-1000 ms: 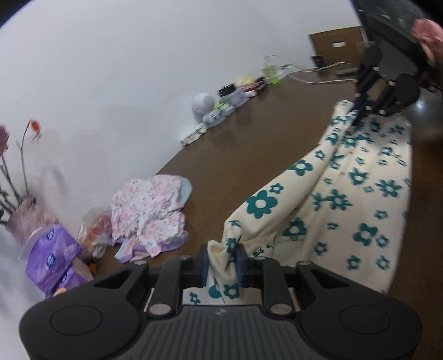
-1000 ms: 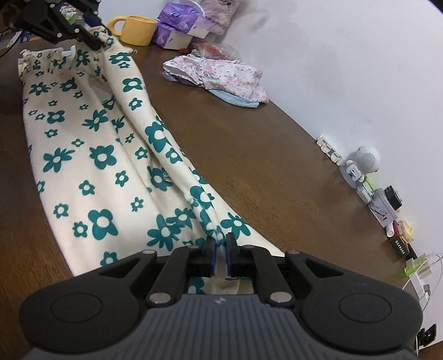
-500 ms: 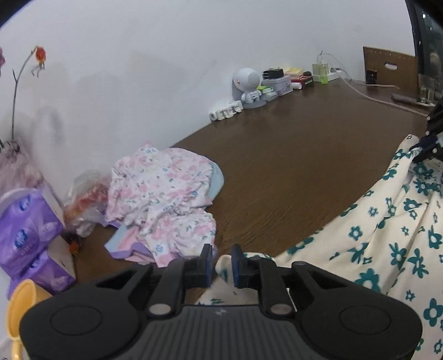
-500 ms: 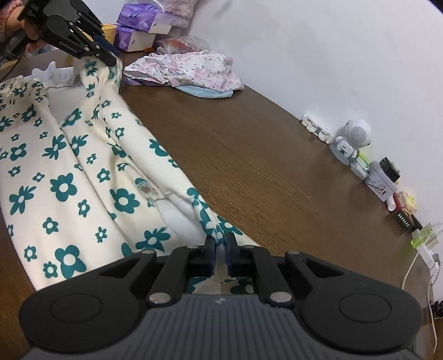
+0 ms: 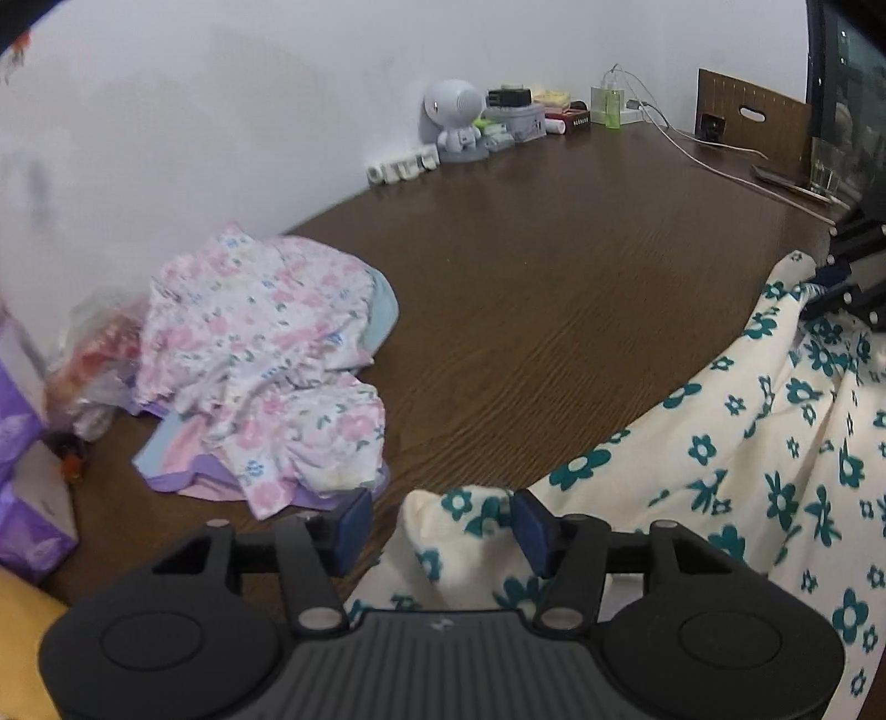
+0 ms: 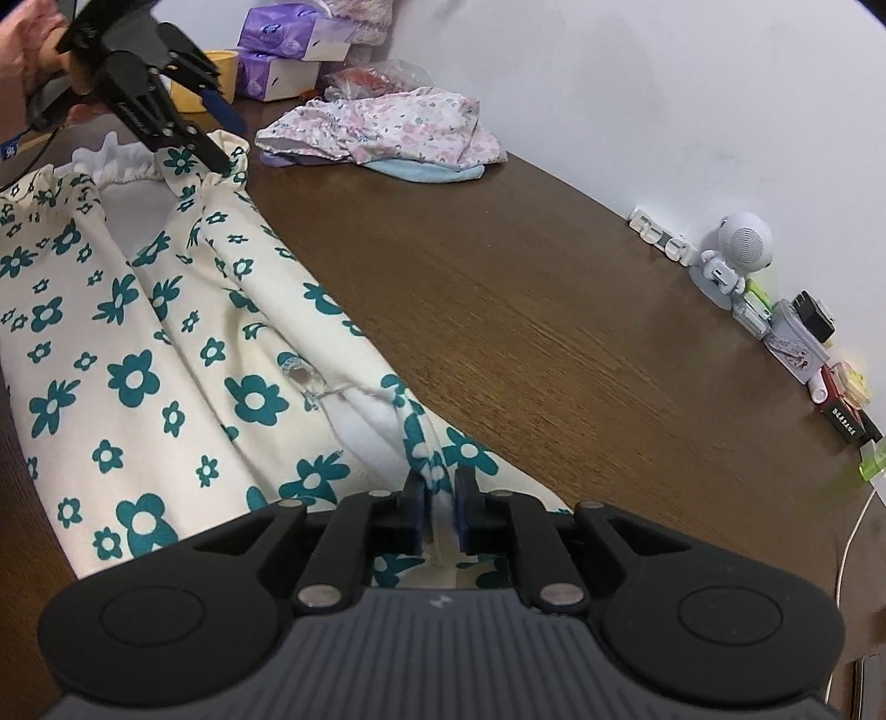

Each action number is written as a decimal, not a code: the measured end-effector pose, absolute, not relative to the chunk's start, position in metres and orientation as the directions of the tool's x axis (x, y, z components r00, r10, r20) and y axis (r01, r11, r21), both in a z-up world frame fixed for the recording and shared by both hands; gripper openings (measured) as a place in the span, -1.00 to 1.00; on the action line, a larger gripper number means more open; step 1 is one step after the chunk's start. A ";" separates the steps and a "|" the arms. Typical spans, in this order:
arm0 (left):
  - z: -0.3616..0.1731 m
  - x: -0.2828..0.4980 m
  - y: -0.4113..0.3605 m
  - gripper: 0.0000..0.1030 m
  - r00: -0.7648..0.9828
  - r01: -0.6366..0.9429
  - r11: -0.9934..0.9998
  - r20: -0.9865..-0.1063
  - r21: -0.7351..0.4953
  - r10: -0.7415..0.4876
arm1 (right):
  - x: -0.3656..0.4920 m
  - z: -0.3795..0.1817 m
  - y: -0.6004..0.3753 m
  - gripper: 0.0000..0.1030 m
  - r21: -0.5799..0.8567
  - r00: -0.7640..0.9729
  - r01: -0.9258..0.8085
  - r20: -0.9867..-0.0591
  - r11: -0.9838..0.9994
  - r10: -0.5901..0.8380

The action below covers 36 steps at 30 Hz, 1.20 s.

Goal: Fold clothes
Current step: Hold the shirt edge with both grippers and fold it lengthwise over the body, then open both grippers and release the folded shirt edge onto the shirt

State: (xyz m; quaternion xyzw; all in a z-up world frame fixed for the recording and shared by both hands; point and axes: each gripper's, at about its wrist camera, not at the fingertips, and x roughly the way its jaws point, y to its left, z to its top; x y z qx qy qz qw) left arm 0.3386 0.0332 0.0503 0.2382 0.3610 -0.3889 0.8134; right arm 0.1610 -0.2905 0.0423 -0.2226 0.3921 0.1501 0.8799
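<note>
1. the cream garment [image 5: 736,443] with teal flowers lay spread along the brown tabletop [image 5: 554,288], running from one hand-held gripper to the other.
2. the left hand-held gripper [image 5: 437,526] was opening; its blue pads [image 5: 354,520] stood apart, and a corner of the garment sat loose between them, near the right pad, with no pinch on it.
3. in the right wrist view the left hand-held gripper [image 6: 213,130] hung over the gathered waistband [image 6: 127,171], held by a hand [image 6: 27,44] at the top left.
4. the right hand-held gripper [image 6: 440,512] was clenched on a bunched fold of the garment [image 6: 133,382], with cloth rising in a ridge from between its pads.
5. a small hole [image 6: 302,376] showed in the garment near a seam.
6. a pile of pink floral clothes [image 5: 260,354] lay apart from the garment, near the wall.
7. purple tissue boxes [image 6: 288,50] and a yellow mug [image 6: 219,66] stood behind the left hand-held gripper.
8. a small white robot figure [image 5: 457,119] and clutter lined the wall, and a white cable [image 5: 714,160] ran across the tabletop.
</note>
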 end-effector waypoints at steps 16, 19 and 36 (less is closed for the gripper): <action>0.090 0.193 0.080 -0.82 0.634 0.773 0.483 -0.498 0.412 -0.591 | 0.138 0.053 -0.291 -0.82 -0.308 0.688 -0.440 -0.719 0.844 0.097; 0.075 0.155 0.086 -0.81 0.630 0.776 0.449 -0.522 0.443 -0.574 | 0.118 0.056 -0.288 -0.83 -0.332 0.691 -0.456 -0.717 0.825 0.094; 0.092 0.144 0.139 0.34 0.727 0.608 0.786 -0.476 0.111 -0.495 | 0.062 0.079 -0.299 -0.36 -0.151 0.727 -0.426 -0.644 0.892 0.239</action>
